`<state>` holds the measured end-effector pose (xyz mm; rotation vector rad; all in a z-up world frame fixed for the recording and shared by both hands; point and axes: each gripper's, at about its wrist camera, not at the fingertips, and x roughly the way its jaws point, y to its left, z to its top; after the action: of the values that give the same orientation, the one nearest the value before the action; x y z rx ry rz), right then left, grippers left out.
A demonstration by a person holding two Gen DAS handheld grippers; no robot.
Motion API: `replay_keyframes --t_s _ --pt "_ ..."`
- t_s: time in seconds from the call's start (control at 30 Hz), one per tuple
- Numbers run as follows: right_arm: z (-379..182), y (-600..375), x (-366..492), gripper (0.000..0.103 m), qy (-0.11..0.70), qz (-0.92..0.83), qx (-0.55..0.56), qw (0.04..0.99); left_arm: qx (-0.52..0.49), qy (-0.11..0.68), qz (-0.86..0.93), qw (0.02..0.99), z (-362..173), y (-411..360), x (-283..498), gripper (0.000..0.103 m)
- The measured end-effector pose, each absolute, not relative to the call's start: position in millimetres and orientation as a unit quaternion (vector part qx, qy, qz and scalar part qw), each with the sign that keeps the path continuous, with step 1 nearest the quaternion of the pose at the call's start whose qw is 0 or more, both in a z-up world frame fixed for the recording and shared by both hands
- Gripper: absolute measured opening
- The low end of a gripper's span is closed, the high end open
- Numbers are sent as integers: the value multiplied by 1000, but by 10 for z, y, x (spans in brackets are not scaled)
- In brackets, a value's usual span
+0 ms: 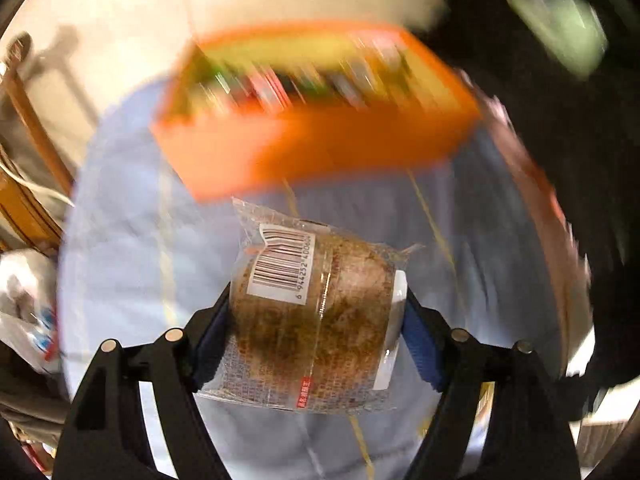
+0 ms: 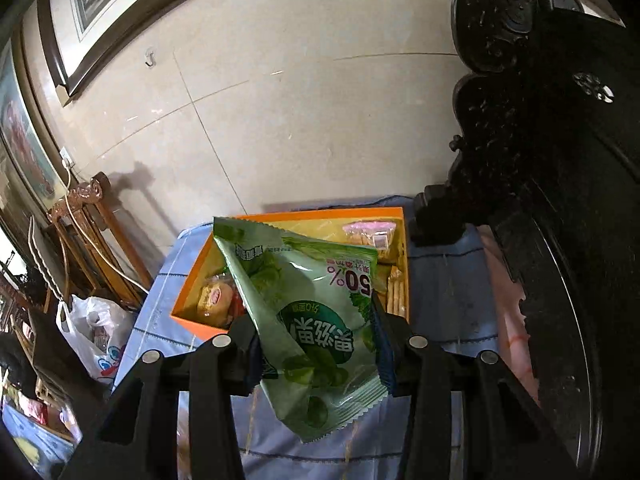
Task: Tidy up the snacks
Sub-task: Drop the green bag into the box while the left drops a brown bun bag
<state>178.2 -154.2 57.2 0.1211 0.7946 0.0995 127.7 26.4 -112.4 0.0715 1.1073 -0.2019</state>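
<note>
My left gripper [image 1: 318, 316] is shut on a clear-wrapped brown cake [image 1: 316, 312] with a barcode label, held above the pale blue tablecloth [image 1: 120, 264]. Beyond it lies the orange snack box [image 1: 320, 144], blurred by motion, with several packets inside. In the right wrist view my right gripper [image 2: 316, 344] is shut on a green snack bag [image 2: 312, 320] printed with "50%", held just in front of the orange box [image 2: 188, 308]. That box holds a yellow wrapped snack [image 2: 214, 298] at its left and stacked biscuit packets [image 2: 372, 236] at its far right.
A dark carved wooden chair back [image 2: 532, 140] rises at the right of the table. A white plastic bag [image 2: 94, 332] and a wooden stand [image 2: 86, 220] sit by the wall at the left. A pink cloth [image 2: 508, 320] lies at the table's right edge.
</note>
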Motion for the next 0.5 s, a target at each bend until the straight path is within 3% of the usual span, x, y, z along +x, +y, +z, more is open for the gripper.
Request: replay_keyframes --t_s 0.2,0.5 --pt "441 -1522 2242 44 407 44 53 911 44 478 -38 877 -457 477 2347 74" --pt "77 -1483 2767 45 443 38 51 894 44 486 -27 872 -568 377 3018 74"
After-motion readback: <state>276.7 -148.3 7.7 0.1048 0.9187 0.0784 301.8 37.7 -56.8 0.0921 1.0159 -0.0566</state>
